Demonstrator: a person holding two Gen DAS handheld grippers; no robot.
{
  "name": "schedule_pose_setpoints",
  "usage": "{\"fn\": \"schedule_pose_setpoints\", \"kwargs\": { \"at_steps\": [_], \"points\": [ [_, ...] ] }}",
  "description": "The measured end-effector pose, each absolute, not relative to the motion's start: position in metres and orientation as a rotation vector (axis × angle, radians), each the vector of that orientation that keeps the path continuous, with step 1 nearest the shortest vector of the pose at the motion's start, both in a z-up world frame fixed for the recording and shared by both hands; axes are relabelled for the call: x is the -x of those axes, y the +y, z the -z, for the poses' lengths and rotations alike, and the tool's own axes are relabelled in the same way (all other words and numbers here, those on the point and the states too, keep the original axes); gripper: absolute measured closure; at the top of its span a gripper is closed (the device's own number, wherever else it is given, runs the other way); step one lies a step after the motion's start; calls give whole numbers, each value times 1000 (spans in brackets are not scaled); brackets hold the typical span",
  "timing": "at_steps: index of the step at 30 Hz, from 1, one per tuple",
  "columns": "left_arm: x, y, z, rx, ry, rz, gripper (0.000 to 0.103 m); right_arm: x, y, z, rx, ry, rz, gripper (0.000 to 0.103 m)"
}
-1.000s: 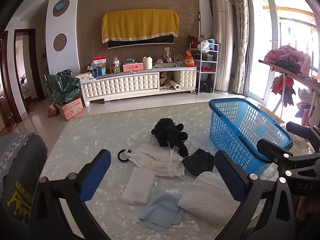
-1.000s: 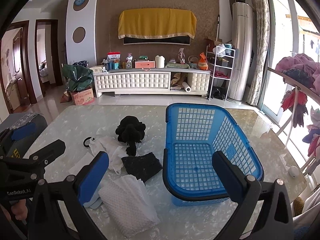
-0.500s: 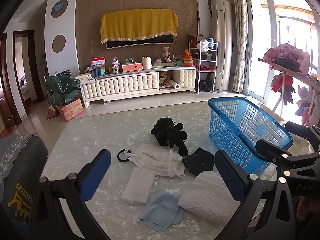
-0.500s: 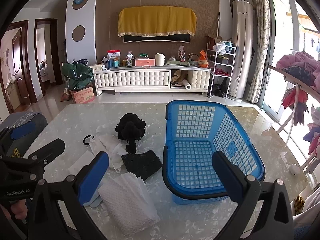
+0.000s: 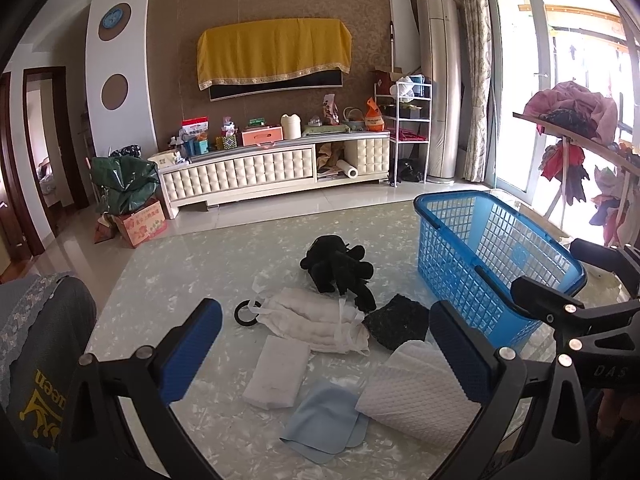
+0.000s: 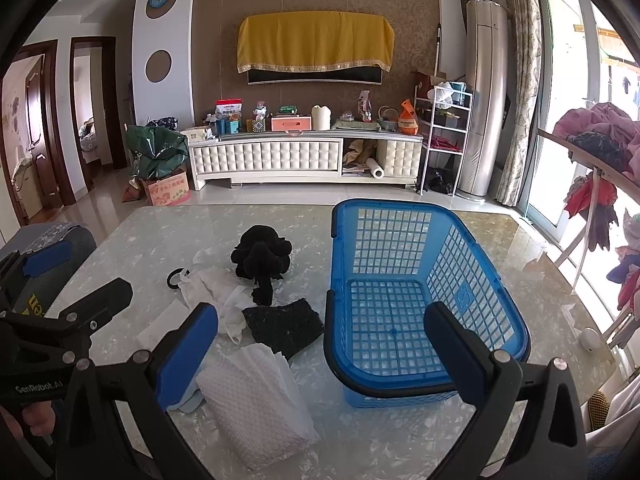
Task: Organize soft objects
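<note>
Cloths are lying mid-table beside the basket; I'm holding both claws, left and right, wide open, gripping nothing.

Slight forward drift of right tongs.

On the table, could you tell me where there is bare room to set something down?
The table is bare along its far edge behind the plush, and at the right between basket and edge. The basket itself is empty. It is crowded left of the basket, where cloths and towel overlap.
</note>
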State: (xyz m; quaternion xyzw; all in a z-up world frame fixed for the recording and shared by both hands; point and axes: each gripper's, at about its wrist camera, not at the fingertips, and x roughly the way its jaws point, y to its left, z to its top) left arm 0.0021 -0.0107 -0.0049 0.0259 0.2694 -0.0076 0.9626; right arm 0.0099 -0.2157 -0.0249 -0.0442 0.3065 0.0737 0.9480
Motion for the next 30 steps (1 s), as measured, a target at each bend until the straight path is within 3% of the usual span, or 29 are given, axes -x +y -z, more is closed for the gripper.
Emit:
{"fn": "schedule_pose_setpoints", "kwargs": {
  "at_steps": [18,30],
  "points": [
    [-13,-8,-13,-74,555,70,0,-25,-220,11,109,690,-194,0],
    [-40,34,-29,-214,696,239,0,-51,-202,3,187,758,-274,0]
  ]
}}
